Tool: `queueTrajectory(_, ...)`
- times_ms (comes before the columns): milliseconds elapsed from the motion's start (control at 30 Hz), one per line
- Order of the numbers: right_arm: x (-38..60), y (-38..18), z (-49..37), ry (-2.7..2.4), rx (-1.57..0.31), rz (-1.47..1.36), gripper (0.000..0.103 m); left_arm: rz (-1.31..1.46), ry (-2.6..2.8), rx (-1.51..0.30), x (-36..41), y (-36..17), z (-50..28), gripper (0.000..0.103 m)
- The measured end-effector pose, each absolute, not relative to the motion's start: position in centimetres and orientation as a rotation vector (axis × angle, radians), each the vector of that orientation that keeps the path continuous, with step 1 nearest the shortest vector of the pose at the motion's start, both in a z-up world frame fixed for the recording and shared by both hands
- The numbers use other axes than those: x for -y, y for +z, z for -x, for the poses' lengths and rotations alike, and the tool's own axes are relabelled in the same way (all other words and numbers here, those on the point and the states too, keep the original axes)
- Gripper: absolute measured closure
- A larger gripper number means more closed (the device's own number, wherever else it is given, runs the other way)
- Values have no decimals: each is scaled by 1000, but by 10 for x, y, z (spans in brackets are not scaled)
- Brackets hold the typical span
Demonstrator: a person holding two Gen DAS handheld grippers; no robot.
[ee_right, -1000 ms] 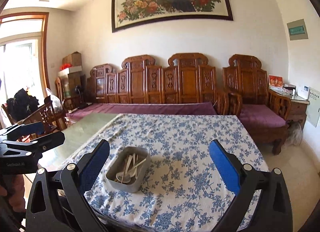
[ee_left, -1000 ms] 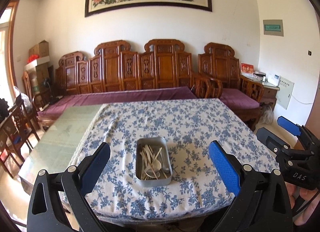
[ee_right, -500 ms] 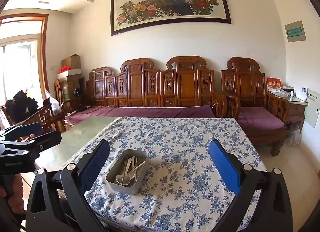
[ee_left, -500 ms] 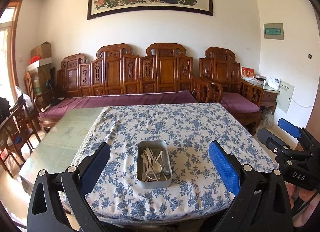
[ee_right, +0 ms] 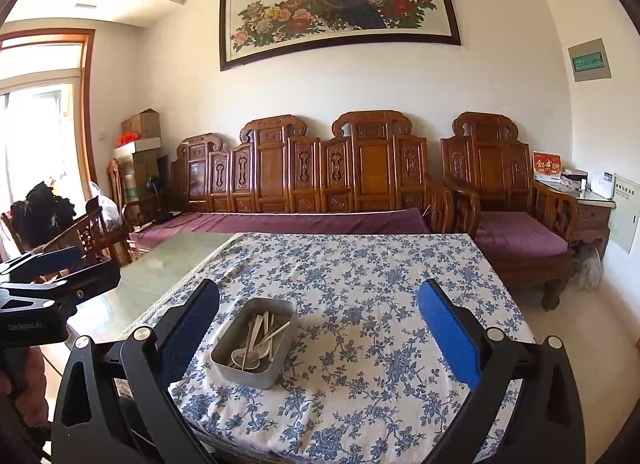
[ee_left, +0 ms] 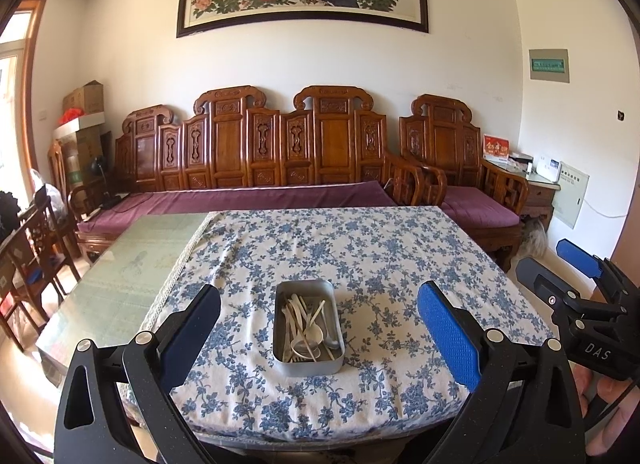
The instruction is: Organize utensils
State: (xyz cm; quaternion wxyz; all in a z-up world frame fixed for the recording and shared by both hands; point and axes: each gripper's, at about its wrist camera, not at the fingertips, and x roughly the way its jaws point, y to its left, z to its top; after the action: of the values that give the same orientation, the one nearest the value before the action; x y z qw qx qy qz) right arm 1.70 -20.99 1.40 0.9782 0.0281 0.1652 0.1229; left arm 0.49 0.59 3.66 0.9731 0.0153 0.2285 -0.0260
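A grey metal tin (ee_left: 309, 327) sits near the front edge of the blue floral tablecloth (ee_left: 360, 248). It holds several pale utensils (ee_left: 306, 330), spoons and thin sticks, lying jumbled. It also shows in the right wrist view (ee_right: 255, 342), with the utensils (ee_right: 258, 340) inside. My left gripper (ee_left: 320, 328) is open and empty, held back from the table's front edge with the tin between its fingers in view. My right gripper (ee_right: 318, 328) is open and empty, to the right of the tin. Each gripper shows in the other's view, the right (ee_left: 576, 280) and the left (ee_right: 56, 268).
The cloth covers the right part of a glass-topped table (ee_left: 132, 264). A carved wooden sofa (ee_left: 280, 151) with purple cushions stands behind. Wooden chairs (ee_left: 32, 248) stand at the left, a side cabinet (ee_left: 536, 187) at the right.
Both grippers have drawn back and risen a little, so the tin sits farther away and more of the wall shows. Both stay open and empty.
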Motion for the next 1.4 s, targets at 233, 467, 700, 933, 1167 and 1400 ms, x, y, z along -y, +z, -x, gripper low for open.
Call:
queueTrajectory(233, 211, 13, -17, 247, -335, -62, 3, -30, -56, -463, -6, 36, -5, 8)
queueTrajectory(467, 211, 12, -18, 244, -335, -62, 3, -29, -59, -463, -4, 35, -5, 8)
queueTrajectory(700, 211, 13, -18, 245, -336, -65, 3, -29, -60, -462, -4, 34, -5, 8)
queueTrajectory(933, 210, 13, -16, 247, -335, -72, 3, -31, -57, -459, -4, 33, -5, 8)
queueTrajectory(1167, 208, 13, -15, 247, -336, -73, 3, -30, -59, -457, -4, 33, -4, 8)
queueTrajectory(1400, 209, 13, -15, 247, -336, -74, 3, -32, -58, -455, -5, 34, -4, 8)
